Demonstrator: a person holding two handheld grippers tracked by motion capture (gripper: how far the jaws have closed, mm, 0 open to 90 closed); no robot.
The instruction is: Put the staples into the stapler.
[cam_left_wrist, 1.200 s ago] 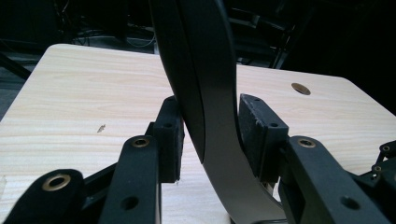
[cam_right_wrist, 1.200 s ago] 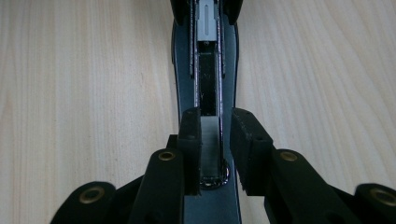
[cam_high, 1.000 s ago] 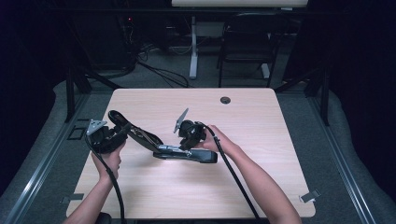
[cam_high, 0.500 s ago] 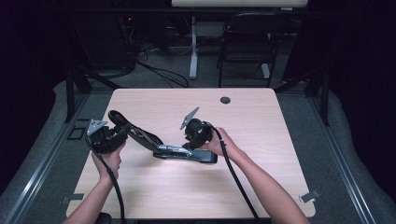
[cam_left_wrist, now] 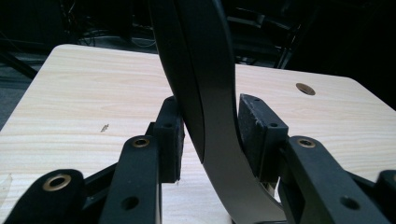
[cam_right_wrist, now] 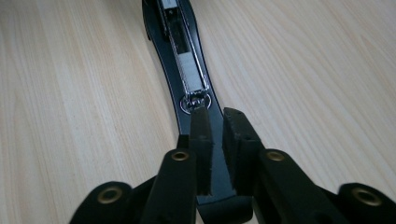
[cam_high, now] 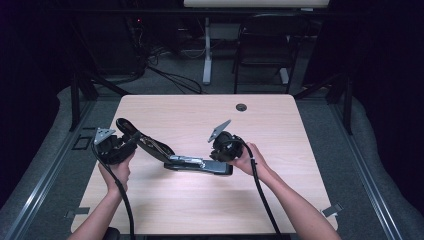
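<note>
A black stapler (cam_high: pixel 200 164) lies swung wide open on the wooden table (cam_high: pixel 200 210), its metal staple channel (cam_right_wrist: pixel 184 70) facing up. My left gripper (cam_high: pixel 131 138) is shut on the stapler's curved black top arm (cam_left_wrist: pixel 210 93), which rises between its pads and slants up off the table. My right gripper (cam_high: pixel 215 157) hovers just over the right end of the base. Its jaws have just been closing and now stand nearly together. In the right gripper view (cam_right_wrist: pixel 216 114) nothing sits between the pads; the base shows below them.
A small round cable hole (cam_high: pixel 241 107) is set in the table near its far edge. Cables trail from both grippers toward the near edge. A chair and desk legs stand on the floor beyond the table.
My right gripper has slid to the right along the stapler base, from near its middle to its right end. The left gripper and the raised arm have stayed put.
</note>
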